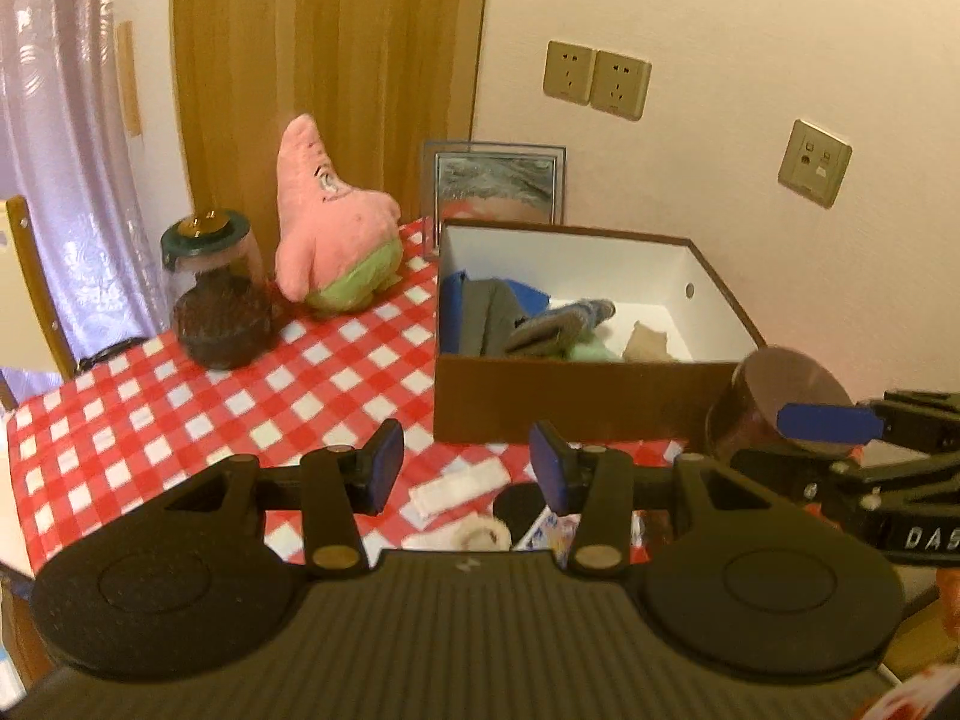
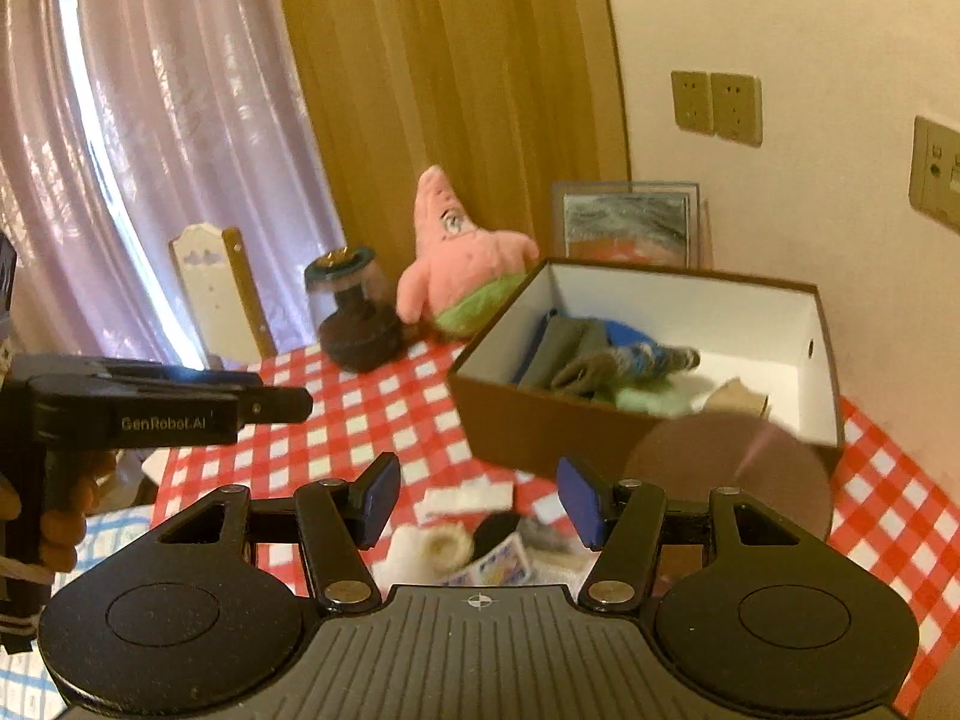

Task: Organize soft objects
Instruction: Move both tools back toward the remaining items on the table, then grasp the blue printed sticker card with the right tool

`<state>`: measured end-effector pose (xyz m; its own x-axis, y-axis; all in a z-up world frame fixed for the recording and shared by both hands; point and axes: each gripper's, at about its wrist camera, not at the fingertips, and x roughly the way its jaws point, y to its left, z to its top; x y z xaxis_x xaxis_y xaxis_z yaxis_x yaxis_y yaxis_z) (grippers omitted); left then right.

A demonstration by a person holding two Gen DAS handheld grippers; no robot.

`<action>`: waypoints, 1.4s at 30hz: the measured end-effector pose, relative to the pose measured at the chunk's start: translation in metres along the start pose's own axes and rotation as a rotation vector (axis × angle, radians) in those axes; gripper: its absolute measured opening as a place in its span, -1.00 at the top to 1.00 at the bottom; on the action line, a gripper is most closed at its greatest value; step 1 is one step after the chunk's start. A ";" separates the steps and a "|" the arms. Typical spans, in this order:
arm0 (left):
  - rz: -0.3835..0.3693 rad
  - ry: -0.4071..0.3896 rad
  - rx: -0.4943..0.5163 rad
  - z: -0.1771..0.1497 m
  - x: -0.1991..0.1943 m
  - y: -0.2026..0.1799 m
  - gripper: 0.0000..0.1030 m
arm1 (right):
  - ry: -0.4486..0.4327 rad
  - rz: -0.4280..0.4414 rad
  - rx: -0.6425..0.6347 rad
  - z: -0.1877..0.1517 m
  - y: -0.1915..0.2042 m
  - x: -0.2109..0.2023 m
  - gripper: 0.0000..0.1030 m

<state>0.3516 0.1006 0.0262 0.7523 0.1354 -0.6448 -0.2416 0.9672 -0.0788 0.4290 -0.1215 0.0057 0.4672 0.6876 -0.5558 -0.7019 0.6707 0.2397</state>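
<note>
**Ana:** Left wrist view first. The left gripper (image 1: 467, 468) hangs over a table with a red-and-white checked tablecloth (image 1: 180, 420). Its two blue-padded fingers (image 1: 387, 465) stand apart with nothing between them.

**Ben:** And the soft things?

**Ana:** Some lie in a brown cardboard box (image 1: 576, 402) with a white inside: a grey cloth (image 1: 495, 315), something blue under it, a blue-grey knitted piece (image 1: 564, 321), a pale green bit and a beige bit. A pink starfish plush toy (image 1: 333, 222) with green shorts stands to the box's left, apart from it, beside a lidded glass jar (image 1: 216, 294) of dark contents.

**Ben:** Right wrist view shows the same box (image 2: 540, 420) and plush (image 2: 462, 264). The right gripper (image 2: 480, 501) also has its fingers (image 2: 378, 501) spread, holding nothing. Below them on the cloth lie a white folded piece (image 2: 468, 495), a cream fuzzy roll (image 2: 441, 549) and a small black item (image 2: 495, 531), close together near the table's front edge.

**Ana:** I see that white piece (image 1: 459, 483) below my fingers too, with the fuzzy one just nearer.

**Ben:** At my left edge a hand (image 2: 60, 516) grips the other tool's handle; its fingers reach over the table edge.

**Ana:** A round brown lid or tin (image 1: 780, 408) sits blurred at the box's right front corner. A framed picture (image 1: 495, 186) leans on the wall behind the box.
</note>
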 end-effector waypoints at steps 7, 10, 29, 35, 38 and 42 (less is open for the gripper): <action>0.007 0.030 -0.008 -0.030 -0.008 -0.001 0.16 | 0.063 -0.002 -0.009 -0.035 0.011 0.004 -0.13; 0.004 0.050 -0.015 -0.041 -0.007 -0.001 0.16 | 0.082 -0.011 -0.004 -0.048 0.012 0.010 -0.13; 0.033 0.148 0.011 -0.087 0.038 0.003 0.16 | 0.149 -0.013 0.106 -0.080 -0.002 0.072 0.00; 0.030 0.182 0.021 -0.095 0.065 0.008 0.17 | 0.193 0.010 0.243 -0.090 -0.016 0.101 0.23; 0.026 0.206 0.008 -0.099 0.077 0.012 0.17 | 0.214 0.012 0.305 -0.096 -0.022 0.116 0.31; 0.022 0.239 -0.001 -0.105 0.093 0.015 0.17 | 0.226 0.015 0.398 -0.103 -0.033 0.133 0.36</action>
<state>0.3535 0.1053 -0.1152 0.5805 0.1012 -0.8079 -0.2568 0.9644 -0.0637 0.4590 -0.0802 -0.1579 0.2984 0.6495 -0.6994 -0.4256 0.7464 0.5116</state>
